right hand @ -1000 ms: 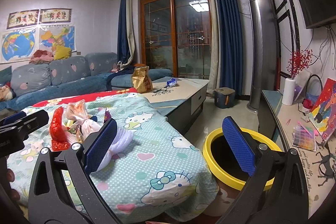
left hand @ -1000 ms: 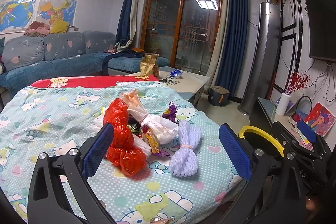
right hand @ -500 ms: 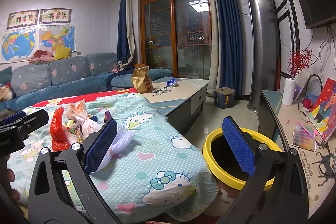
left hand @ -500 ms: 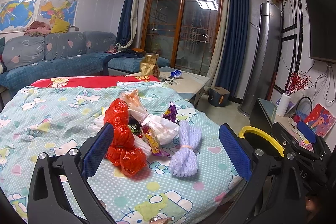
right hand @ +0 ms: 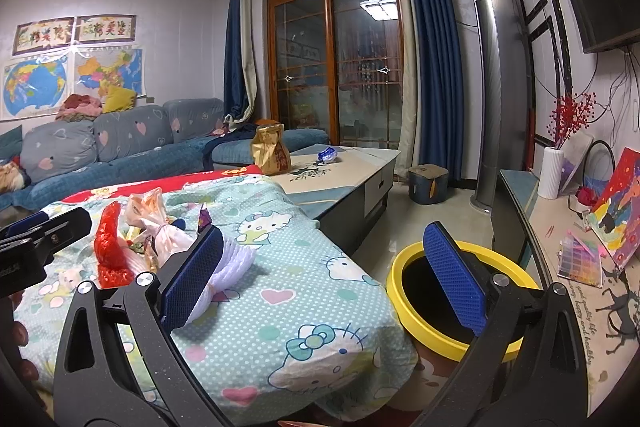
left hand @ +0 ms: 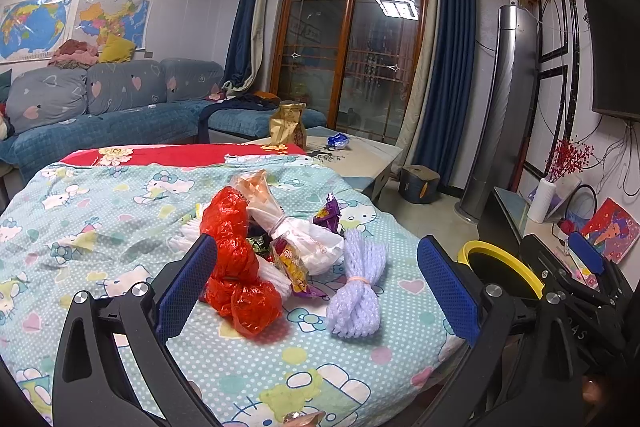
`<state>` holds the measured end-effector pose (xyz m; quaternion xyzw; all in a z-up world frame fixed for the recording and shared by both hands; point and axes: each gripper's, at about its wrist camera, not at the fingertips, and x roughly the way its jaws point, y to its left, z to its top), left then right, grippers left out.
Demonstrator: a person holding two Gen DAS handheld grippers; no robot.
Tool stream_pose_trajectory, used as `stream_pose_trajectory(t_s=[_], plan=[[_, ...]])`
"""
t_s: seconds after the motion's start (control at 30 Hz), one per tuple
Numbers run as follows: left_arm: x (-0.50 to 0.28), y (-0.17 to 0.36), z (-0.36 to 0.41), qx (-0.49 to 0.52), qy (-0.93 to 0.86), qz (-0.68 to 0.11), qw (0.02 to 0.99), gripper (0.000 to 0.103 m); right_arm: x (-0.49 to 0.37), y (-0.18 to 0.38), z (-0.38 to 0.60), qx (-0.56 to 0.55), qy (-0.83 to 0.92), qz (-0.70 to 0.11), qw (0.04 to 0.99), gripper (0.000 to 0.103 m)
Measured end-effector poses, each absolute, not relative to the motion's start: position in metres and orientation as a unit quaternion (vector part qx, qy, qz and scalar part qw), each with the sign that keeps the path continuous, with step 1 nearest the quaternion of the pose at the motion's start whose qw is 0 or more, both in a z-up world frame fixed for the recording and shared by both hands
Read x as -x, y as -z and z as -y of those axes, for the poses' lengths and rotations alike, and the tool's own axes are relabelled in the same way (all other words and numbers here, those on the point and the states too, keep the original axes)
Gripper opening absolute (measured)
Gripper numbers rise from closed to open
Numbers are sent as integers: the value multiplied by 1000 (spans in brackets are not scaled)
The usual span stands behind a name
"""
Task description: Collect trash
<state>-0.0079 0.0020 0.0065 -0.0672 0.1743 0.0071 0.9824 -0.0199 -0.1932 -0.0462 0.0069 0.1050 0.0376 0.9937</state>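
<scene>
The trash pile (left hand: 276, 247) lay on the tabletop (left hand: 100, 227), on its patterned cover, near the edge beside the yellow-rimmed bin (left hand: 500, 267). The lavender foam-net bundle (left hand: 356, 287) lay nearest that edge, its long axis running away from the left wrist camera, banded at mid-length. The red bag (left hand: 236, 259) lay alongside it, similarly aligned. The left tool (left hand: 316, 287) hovered short of the pile, jaws wide apart and empty; the right tool (right hand: 324, 279) likewise, over the edge. Judgement: close across the bundle's narrow banded waist.
</scene>
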Motion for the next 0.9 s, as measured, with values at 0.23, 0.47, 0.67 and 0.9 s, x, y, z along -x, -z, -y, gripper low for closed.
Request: stream_pose_trajectory(t_s=[0.23, 0.47, 0.67, 0.9], plan=[[5, -2, -4, 73, 2, -177, 981, 97, 19, 48, 193, -7, -40, -110, 993, 92], [-3, 2, -17, 82, -15, -180, 980, 97, 9, 48, 183, -2, -66, -116, 991, 92], [-8, -2, -41, 91, -49, -173, 979, 97, -5, 45, 160, 5, -98, -123, 988, 92], [-15, -8, -77, 100, -101, -170, 975, 97, -25, 47, 123, 15, -135, -150, 979, 92]])
